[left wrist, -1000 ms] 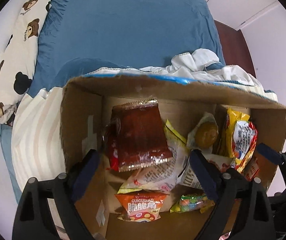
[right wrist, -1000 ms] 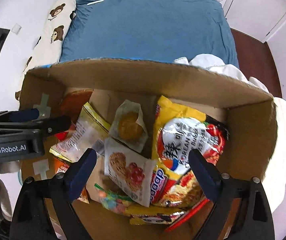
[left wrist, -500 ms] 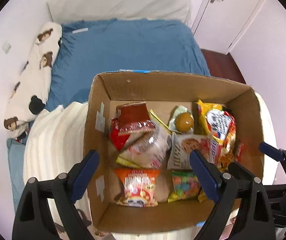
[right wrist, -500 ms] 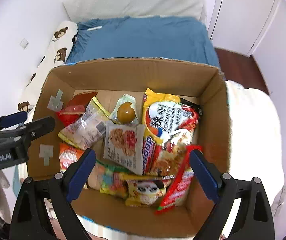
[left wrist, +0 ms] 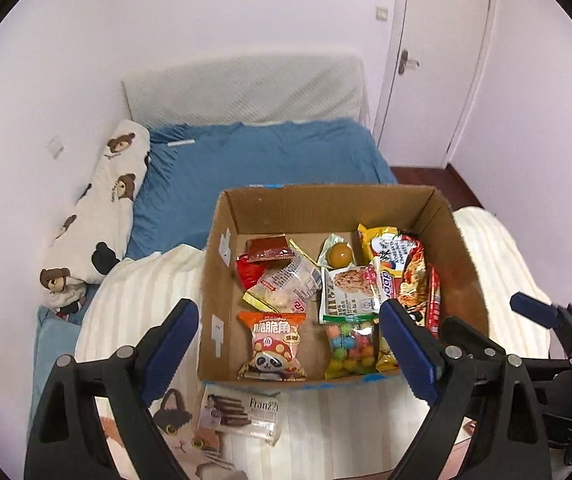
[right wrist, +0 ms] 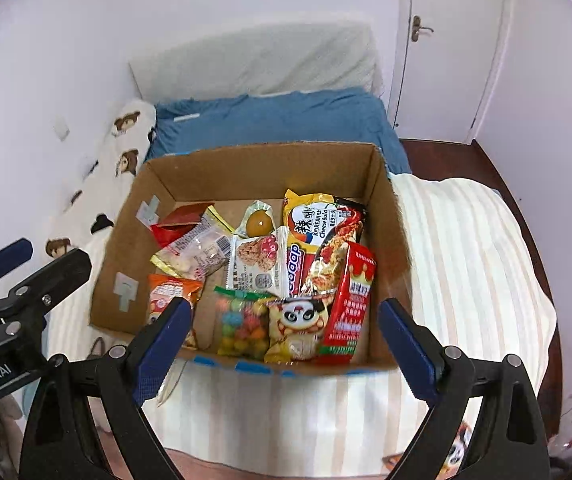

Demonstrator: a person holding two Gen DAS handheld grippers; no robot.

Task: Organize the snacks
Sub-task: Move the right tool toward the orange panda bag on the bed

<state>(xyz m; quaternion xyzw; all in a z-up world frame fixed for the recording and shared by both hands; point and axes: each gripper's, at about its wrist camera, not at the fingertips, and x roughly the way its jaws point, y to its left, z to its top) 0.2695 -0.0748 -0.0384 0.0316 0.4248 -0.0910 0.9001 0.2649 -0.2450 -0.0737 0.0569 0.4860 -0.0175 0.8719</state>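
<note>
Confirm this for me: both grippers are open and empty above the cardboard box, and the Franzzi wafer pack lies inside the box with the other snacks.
Not quite. The Franzzi wafer pack lies outside the cardboard box, on the striped blanket against its near wall, as the left wrist view shows. The rest stands.

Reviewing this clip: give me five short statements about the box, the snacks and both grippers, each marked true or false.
1. The brown cardboard box lies on its side. False: it stands upright, open at the top.
2. The left gripper holds a snack. False: its jaws are open and empty.
3. A white Franzzi wafer packet lies outside the box on the striped blanket. True.
4. The bag of multicoloured candy balls is inside the box. True.
5. The right gripper is open. True.
</note>
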